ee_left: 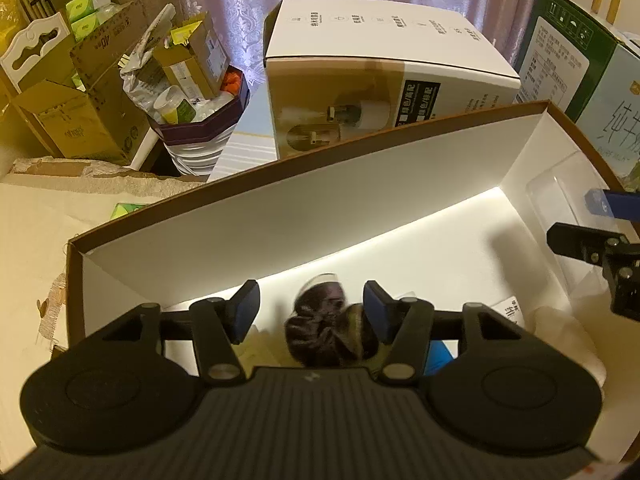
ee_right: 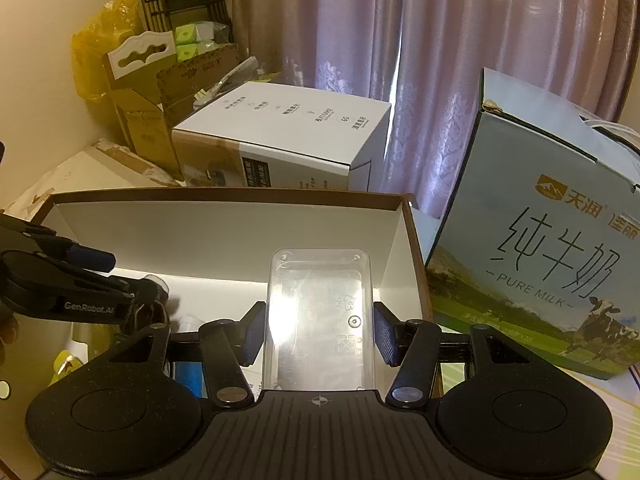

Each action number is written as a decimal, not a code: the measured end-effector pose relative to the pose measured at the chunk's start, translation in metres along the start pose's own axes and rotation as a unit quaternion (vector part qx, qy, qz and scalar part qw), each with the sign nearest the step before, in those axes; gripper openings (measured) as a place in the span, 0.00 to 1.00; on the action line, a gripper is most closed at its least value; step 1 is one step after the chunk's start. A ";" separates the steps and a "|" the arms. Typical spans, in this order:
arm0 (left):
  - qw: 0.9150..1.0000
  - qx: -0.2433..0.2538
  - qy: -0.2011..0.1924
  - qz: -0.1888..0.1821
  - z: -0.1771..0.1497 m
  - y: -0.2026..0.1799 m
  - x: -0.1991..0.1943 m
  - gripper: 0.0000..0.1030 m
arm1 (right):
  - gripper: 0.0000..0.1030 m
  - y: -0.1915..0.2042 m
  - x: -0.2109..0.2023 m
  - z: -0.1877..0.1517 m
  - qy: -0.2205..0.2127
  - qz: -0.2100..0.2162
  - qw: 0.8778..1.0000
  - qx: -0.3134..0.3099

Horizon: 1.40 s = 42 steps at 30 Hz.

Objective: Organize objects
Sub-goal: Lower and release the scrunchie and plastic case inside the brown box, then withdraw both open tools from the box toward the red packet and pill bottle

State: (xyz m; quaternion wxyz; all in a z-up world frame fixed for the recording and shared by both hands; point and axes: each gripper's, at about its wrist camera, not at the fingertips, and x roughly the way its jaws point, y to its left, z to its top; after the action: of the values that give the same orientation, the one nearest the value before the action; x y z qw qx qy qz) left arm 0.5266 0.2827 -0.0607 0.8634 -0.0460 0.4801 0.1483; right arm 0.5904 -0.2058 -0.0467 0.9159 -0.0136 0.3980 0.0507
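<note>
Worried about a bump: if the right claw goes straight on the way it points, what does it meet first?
Probably the clear plastic tray lying in the open box. It sits right between the open right claw fingers; beyond it is the box's white far wall. Depth is uncertain.

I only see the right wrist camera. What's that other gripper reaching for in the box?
Observer: A dark scrunchie, lying between the left gripper's fingers.
Operator: Has it grabbed it?
Observer: No. The jaws are wide open, one on each side of the scrunchie.
Operator: What's hiding behind the white box?
Observer: Left of the white box stands a dark bin, stuffed to the top with packaging.
</note>
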 end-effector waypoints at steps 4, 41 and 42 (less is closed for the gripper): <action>1.000 0.009 -0.004 0.005 -0.001 -0.001 -0.001 0.57 | 0.51 0.001 0.003 -0.001 0.001 -0.005 1.000 -0.006; 0.998 0.004 -0.069 -0.007 -0.038 0.000 -0.109 0.83 | 0.70 -0.002 -0.098 -0.041 -0.033 0.009 0.998 0.045; 0.997 0.002 -0.071 -0.008 -0.040 0.000 -0.115 0.83 | 0.70 -0.002 -0.101 -0.041 -0.033 0.010 0.998 0.047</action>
State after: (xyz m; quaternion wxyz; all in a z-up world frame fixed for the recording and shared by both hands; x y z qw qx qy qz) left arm 0.4368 0.2498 0.0148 0.8965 -0.0371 0.4176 0.1430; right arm 0.4919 -0.2184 -0.0008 0.9275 0.0348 0.3698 0.0412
